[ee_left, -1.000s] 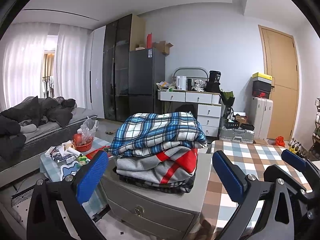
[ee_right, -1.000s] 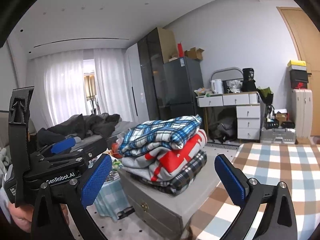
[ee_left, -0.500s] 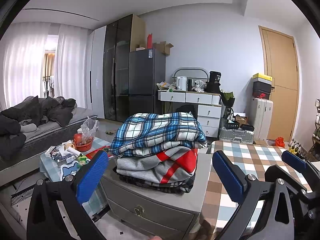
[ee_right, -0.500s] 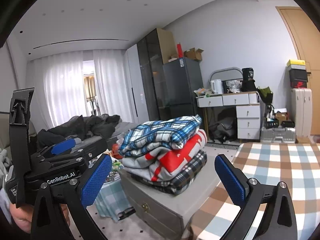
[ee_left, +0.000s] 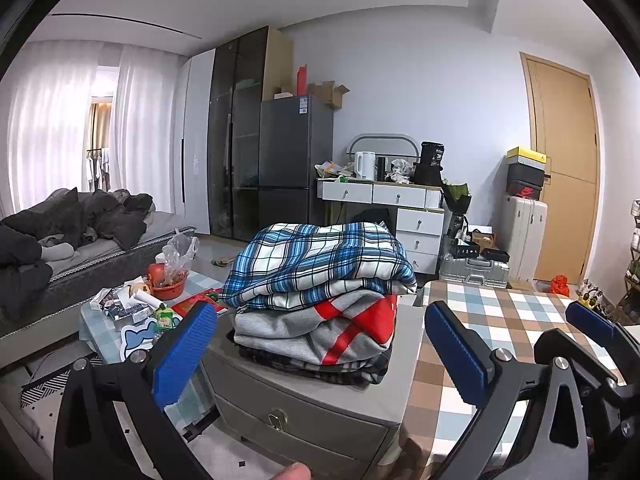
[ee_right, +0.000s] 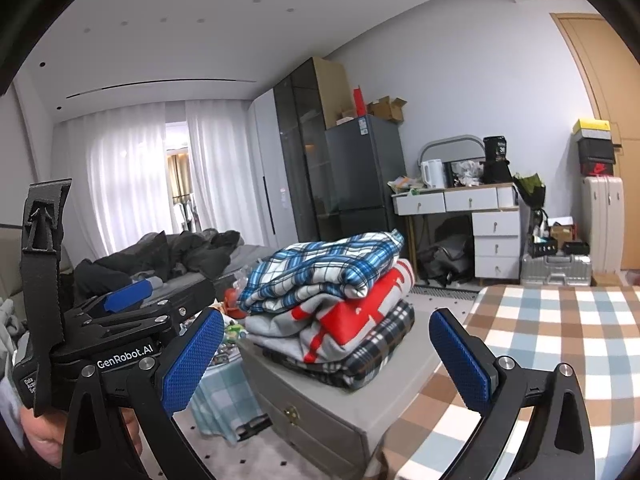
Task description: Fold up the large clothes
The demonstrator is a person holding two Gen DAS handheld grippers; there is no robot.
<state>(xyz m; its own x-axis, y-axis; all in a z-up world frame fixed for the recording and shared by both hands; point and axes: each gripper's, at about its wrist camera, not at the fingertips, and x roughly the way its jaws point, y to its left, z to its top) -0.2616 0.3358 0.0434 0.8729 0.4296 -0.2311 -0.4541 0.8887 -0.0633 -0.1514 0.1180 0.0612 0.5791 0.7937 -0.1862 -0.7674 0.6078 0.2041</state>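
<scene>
Left wrist view, left gripper [ee_left: 320, 344] spread wide, empty, right gripper [ee_right: 328, 350] likewise, folded clothes stack [ee_left: 320, 280] beyond.

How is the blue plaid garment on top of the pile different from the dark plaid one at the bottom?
The blue plaid garment is bright blue and white; the dark plaid garment is black and white. The blue one lies on top with its whole upper face showing; the dark one is pressed under the grey and red garment, only its edge visible. Both are checked, folded, and stacked on the grey drawer cabinet.
</scene>
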